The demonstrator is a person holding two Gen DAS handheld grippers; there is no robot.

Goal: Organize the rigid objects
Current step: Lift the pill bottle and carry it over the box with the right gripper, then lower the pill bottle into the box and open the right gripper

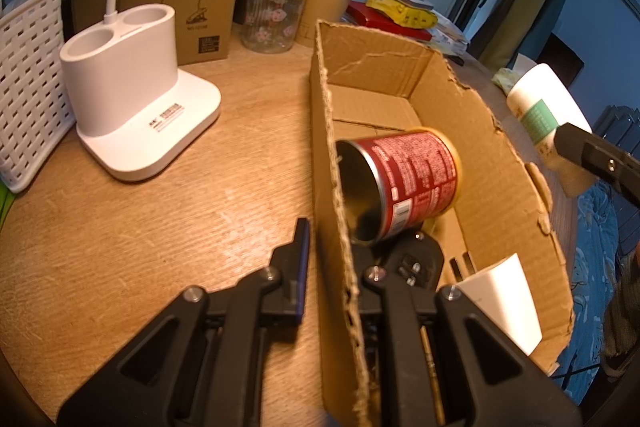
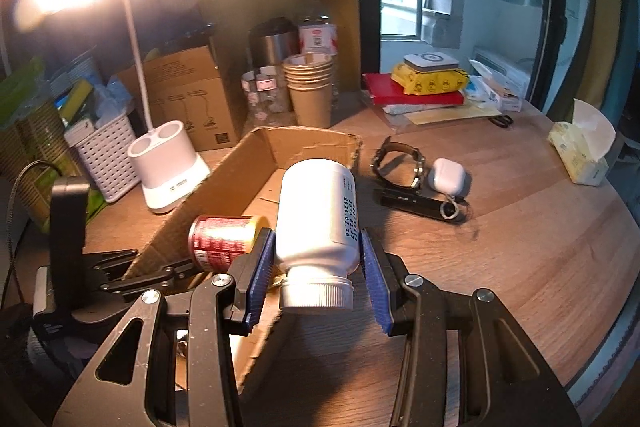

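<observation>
Our left claw [image 1: 332,267] pinched the cardboard box [image 1: 400,67] wall; our right claw [image 2: 318,275] clamped the white bottle [image 2: 316,211].

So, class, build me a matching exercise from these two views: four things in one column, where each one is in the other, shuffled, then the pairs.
Things:
1. red can
2. white bottle
3. watch
4. lamp base

Places:
A. held in the right gripper
B. on the table, left of the box
C. lying on its side inside the box
D. on the table, right of the box, beside the earbud case

Pairs: 1-C, 2-A, 3-D, 4-B
</observation>
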